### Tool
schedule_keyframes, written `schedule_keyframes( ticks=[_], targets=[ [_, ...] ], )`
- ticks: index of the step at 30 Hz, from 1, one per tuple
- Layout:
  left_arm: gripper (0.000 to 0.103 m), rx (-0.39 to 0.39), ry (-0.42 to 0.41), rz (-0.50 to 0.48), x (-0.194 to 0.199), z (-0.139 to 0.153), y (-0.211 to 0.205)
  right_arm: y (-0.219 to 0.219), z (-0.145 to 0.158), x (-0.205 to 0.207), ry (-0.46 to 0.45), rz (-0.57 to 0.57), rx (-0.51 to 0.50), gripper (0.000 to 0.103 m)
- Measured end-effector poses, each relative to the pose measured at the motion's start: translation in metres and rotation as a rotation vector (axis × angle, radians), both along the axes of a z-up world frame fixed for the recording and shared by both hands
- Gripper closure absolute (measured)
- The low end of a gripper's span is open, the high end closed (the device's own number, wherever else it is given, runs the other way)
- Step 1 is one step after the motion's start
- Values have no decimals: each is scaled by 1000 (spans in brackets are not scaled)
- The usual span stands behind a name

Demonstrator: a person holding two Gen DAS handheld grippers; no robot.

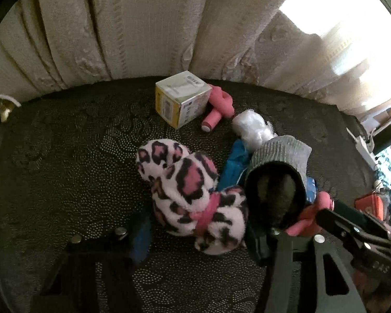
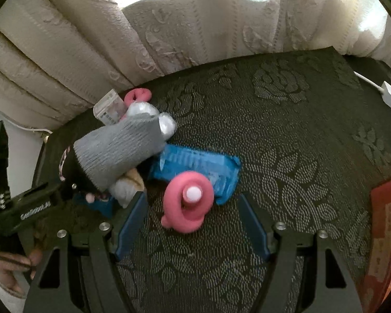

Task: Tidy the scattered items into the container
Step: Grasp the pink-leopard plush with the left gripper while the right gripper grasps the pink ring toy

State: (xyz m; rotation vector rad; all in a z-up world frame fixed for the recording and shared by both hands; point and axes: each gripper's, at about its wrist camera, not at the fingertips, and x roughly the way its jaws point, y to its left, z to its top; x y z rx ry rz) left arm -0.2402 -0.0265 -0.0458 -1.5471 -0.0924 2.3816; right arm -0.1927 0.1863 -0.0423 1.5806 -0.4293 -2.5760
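The leopard-print plush slippers [image 1: 190,198], the bulkiest of the scattered things, lie near me at the middle of the dark patterned table [image 1: 65,169]. They look soft, light and squashy, so I judge a deep pinch across the pink band will hold best. My left gripper [image 1: 200,232] straddles them, but I cannot tell whether it has bitten yet. The grey sock [image 1: 281,151] hides its right finger. The sock is limp and should hang from any fold. The blue packet [image 2: 195,164] beneath it looks flat and crinkly, probably slippery, and is best taken by an edge. The yellow-and-white box [image 1: 181,99] at the far side is stiff, so I would hold it across two flat faces. The white plastic wad [image 1: 250,127] to its right will crush. My right gripper [image 2: 192,208] is spread wide around the near pink foam curler [image 2: 187,200], touching nothing. That curler looks springy and light and can be taken across its loop. A second curler [image 1: 218,104] leans on the box. I cannot make out the container. The red thing [image 2: 385,234] cut off at the right edge may be it.
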Motion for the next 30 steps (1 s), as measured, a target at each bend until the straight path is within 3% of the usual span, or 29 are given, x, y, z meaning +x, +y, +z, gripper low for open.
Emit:
schedule_keyframes(
  ticks=[3,4,6,7,19,30],
  targets=[
    [46,3,0,0,2,1,0,-4,-5,-5,1,17,0,29],
    [46,6,0,1,3,1,0,-6,-8,-6,-1,30,0,33],
    [47,6,1,7,6,2,-1,-9,-12,-7,-17,48,-5,55],
    [47,5,3,11,8,2,-2,-10,-14,-7,-21,53,-6,57],
    [47,-1,43,41,35,23,-9,-6,15,19,43,60,1,58],
    [47,-36,88,0,87,58,21,12,52,62,119,21,-4,58]
  ],
)
